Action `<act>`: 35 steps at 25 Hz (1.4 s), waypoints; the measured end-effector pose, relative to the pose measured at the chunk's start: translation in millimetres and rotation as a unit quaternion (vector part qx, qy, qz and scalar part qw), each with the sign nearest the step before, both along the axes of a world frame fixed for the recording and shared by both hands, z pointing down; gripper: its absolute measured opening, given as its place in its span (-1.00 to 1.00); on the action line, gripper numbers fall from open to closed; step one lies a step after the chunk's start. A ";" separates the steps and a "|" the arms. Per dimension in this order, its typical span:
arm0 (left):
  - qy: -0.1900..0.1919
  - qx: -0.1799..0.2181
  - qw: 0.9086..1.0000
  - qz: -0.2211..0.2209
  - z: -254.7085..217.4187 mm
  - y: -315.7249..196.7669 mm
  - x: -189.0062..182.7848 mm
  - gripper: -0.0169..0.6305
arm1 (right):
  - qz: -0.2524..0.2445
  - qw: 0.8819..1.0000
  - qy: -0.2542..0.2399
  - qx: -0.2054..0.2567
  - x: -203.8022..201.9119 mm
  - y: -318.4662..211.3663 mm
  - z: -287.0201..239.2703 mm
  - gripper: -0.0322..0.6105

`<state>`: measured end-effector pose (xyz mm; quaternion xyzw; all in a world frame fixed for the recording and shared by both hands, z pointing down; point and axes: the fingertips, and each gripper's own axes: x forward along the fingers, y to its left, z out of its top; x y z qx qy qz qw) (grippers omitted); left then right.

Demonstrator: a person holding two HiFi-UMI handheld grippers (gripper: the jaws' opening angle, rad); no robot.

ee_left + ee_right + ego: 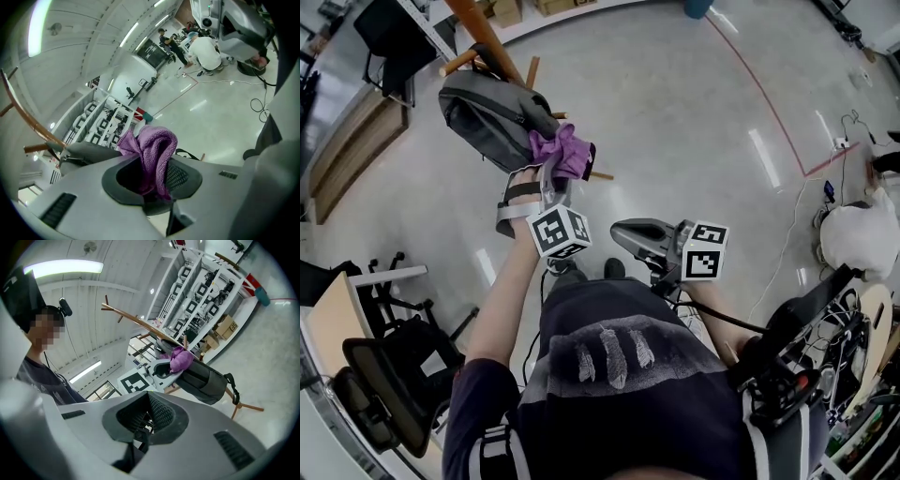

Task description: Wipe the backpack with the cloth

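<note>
While the backpack (487, 117) hung from the rack (492, 42), the left gripper (546, 180) was clamped on the bunched cloth (562, 150), holding it against the backpack's near end, apparently to wipe. The right gripper (623, 234) sat well back, jaws together on nothing, seemingly unneeded.

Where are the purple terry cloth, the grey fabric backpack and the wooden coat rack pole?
Purple terry cloth (154, 150): left gripper view, bunched fold above the jaws.
Grey fabric backpack (487, 117): head view, middle of its side panel.
Wooden coat rack pole (487, 37): head view, bare shaft above the backpack.
</note>
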<state>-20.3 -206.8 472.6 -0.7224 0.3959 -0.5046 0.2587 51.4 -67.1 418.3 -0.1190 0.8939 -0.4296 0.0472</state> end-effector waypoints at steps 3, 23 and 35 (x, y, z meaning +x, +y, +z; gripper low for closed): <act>0.034 -0.007 0.999 -0.031 18.5 0.1 -13.9 -0.60 | -0.003 1.000 0.001 0.001 -3.4 3.5 1.2 -0.89; 0.136 -0.123 0.980 -0.080 85.5 24.5 -31.2 -0.60 | 0.005 1.000 0.002 0.003 3.0 24.5 -5.2 -0.89; 0.452 -0.051 0.888 -0.062 -90.5 138.2 -39.6 -0.60 | -0.055 0.998 -0.003 0.025 -32.1 44.1 -0.8 -0.89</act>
